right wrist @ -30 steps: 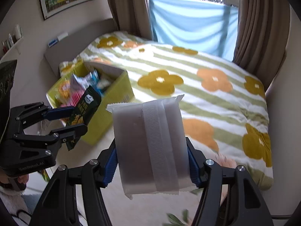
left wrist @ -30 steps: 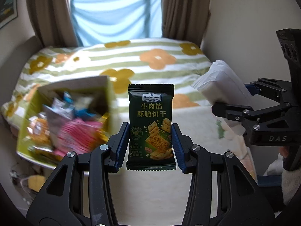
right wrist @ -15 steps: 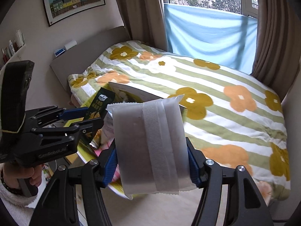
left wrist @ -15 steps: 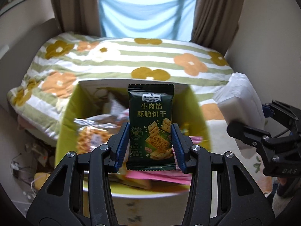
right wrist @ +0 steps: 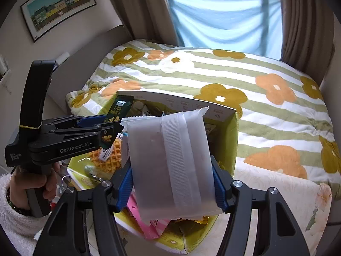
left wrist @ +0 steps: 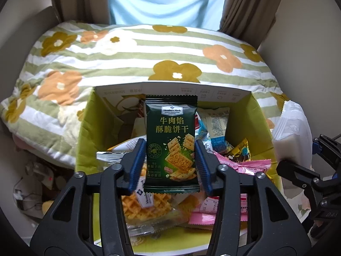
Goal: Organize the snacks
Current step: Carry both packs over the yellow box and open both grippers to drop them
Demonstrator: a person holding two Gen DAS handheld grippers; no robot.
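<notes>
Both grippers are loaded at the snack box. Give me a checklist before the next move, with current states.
1. Green cracker packet above the open box: ok.
2. Left gripper release: the jaws have just been opening, and the packet stands upright between the pads. Whether it is free: cannot tell.
3. White pack clamped in the right gripper: ok.
4. The grippers are apart, with no contact: ok.
5. Landing spot in the box: loose snacks are piled below. Room for more: cannot tell.
</notes>
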